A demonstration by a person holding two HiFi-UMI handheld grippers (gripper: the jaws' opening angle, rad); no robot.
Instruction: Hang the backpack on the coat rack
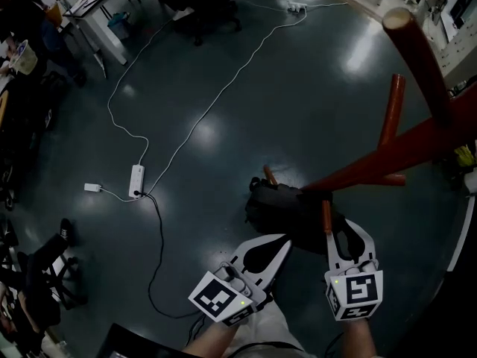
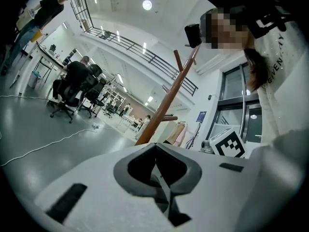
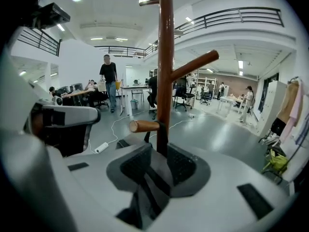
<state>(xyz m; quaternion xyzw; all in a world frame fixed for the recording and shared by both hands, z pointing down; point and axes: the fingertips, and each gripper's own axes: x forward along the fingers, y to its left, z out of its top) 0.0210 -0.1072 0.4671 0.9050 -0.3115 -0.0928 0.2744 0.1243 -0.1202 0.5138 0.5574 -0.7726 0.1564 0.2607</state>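
**Right gripper (image 3: pixel 157 163) closed on the strap (image 3: pixel 161 138), right at the low peg (image 3: pixel 144 125).**

The strap rises from its jaws and appears to lie over the peg, just ahead. The peg's long axis points to this gripper's left, and the coat rack (image 3: pixel 166 57) pole stands upright directly behind. The left gripper (image 2: pixel 157 151) is closed on nothing and points away from the rack. The head view shows the backpack (image 1: pixel 287 211), dark, low, ahead and left of the right gripper, nearly touching both. Only the right gripper view shows the strap at the peg. I judge the right gripper is nearer for the release.
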